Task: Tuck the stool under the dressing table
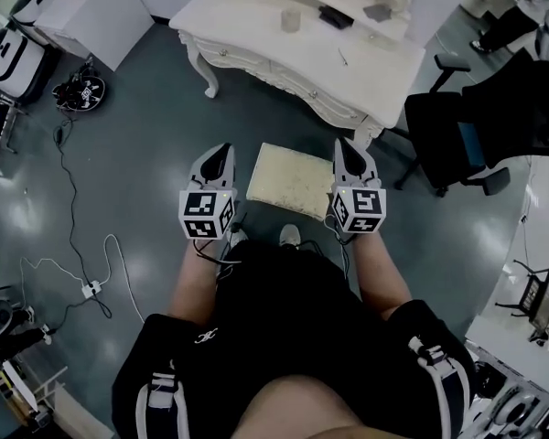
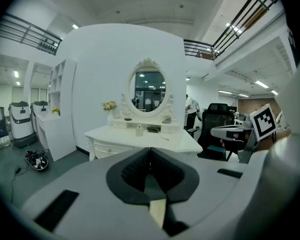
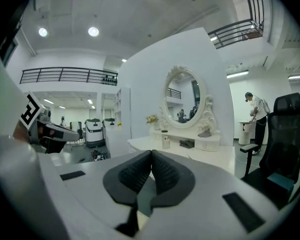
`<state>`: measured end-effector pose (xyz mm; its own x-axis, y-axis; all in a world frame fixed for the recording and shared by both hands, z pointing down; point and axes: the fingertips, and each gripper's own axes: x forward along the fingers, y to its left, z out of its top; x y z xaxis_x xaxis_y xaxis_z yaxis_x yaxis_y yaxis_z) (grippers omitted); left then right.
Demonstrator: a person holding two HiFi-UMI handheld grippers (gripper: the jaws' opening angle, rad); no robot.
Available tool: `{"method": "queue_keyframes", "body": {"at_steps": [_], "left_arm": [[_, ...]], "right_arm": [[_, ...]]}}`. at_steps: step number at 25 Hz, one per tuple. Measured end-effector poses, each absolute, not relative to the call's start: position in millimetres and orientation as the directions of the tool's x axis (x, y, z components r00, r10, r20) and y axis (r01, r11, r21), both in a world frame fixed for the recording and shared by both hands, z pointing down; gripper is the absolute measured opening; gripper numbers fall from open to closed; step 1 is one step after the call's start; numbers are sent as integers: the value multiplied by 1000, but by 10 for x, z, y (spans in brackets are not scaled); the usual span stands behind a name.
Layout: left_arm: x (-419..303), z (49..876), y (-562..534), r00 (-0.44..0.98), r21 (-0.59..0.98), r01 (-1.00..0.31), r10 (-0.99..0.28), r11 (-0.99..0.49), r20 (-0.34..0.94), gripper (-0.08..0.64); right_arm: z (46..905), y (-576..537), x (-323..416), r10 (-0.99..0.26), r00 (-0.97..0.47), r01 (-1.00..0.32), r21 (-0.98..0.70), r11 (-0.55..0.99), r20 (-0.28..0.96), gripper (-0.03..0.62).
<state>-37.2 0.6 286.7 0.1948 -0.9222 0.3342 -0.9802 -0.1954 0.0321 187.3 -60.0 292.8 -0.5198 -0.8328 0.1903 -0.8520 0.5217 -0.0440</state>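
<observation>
The stool (image 1: 290,179), with a cream cushioned seat, stands on the dark floor just in front of the white dressing table (image 1: 256,35). My left gripper (image 1: 221,154) is beside the stool's left edge and my right gripper (image 1: 346,149) beside its right edge; I cannot tell whether either touches it. Both point toward the table. In the left gripper view the left gripper (image 2: 150,149) has its jaws shut together with nothing between them, the table (image 2: 140,136) and its oval mirror (image 2: 149,89) ahead. The right gripper (image 3: 151,152) is likewise shut and empty, facing the table (image 3: 190,151).
A black office chair (image 1: 476,126) stands right of the stool, close to the table's right end. A cup (image 1: 291,19) and a black item (image 1: 335,16) lie on the tabletop. A cable and power strip (image 1: 90,289) trail on the floor at left, near a white cabinet (image 1: 91,7).
</observation>
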Motion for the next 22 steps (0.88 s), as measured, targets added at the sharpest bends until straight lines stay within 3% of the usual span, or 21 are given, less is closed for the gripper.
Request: {"method": "queue_keyframes", "body": {"at_steps": [12, 17, 18, 20, 22], "left_arm": [[-379, 3962, -106, 307, 81, -948, -810, -309, 500, 20], [-111, 4521, -51, 427, 158, -897, -723, -412, 543, 21], [-65, 4664, -37, 444, 167, -888, -701, -429, 558, 32], [-3, 5009, 1, 459, 168, -873, -655, -458, 600, 142], [39, 5400, 35, 466, 160, -857, -604, -491, 646, 189]], "right_arm": [[4157, -448, 1846, -787, -451, -883, -82, 462, 421, 18], [4765, -314, 1946, -749, -427, -894, -109, 435, 507, 18], [4899, -288, 1959, -734, -429, -891, -114, 439, 527, 40], [5204, -228, 1994, -696, -431, -886, -123, 447, 574, 114], [5548, -178, 2062, -660, -419, -886, -121, 448, 623, 124]]}}
